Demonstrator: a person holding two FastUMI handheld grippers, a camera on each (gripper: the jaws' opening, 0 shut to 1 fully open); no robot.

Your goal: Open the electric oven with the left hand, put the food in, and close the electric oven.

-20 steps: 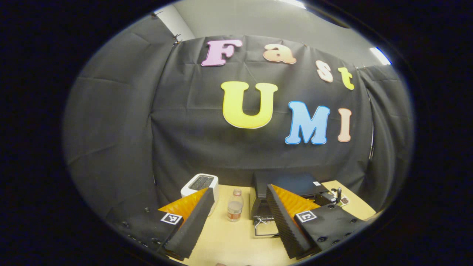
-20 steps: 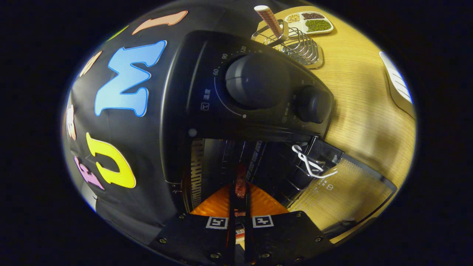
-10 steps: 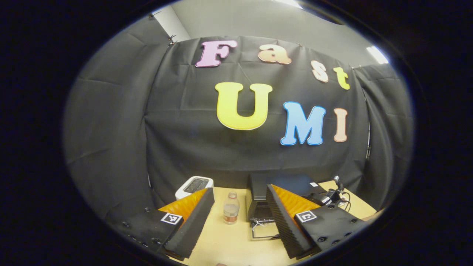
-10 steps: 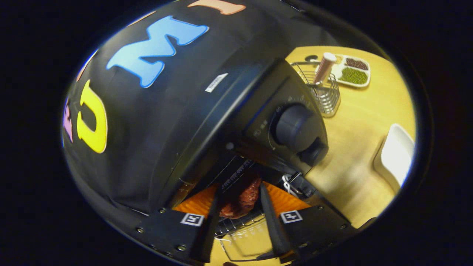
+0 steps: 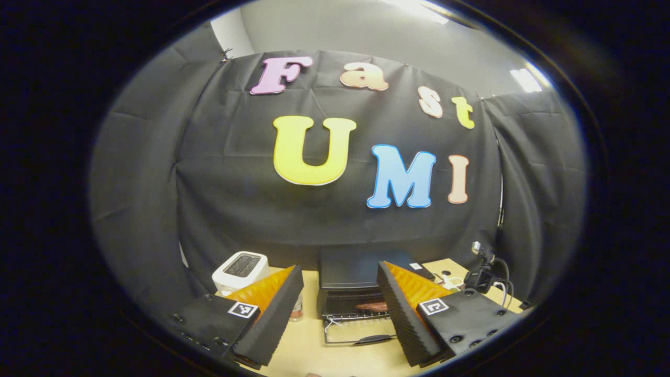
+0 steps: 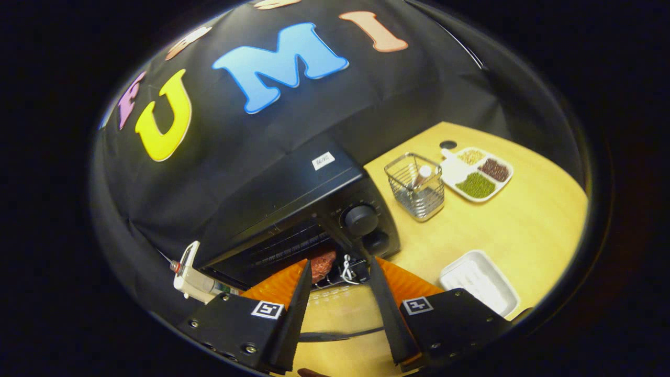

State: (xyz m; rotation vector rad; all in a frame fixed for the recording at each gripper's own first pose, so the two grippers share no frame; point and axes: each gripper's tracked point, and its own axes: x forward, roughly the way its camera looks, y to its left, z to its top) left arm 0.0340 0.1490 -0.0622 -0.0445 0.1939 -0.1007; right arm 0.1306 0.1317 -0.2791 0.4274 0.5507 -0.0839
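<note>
A: Where's the reddish-brown piece of food [image 6: 323, 264]?
B: On the rack inside the black electric oven [image 6: 293, 209], its glass door [image 5: 356, 335] down flat, though it's small here.
A: Grippers?
B: Left gripper [image 5: 339, 309] and right gripper [image 6: 335, 309] both spread, holding nothing.

- On my left gripper [image 5: 340, 314], each finger carries a square black-and-white marker; these are patterns, not words.
- My right gripper [image 6: 335, 309] has the same kind of markers.
- The electric oven [image 6: 293, 209] has a small white sticker on its top, near the right edge; its print is too small to read.
</note>
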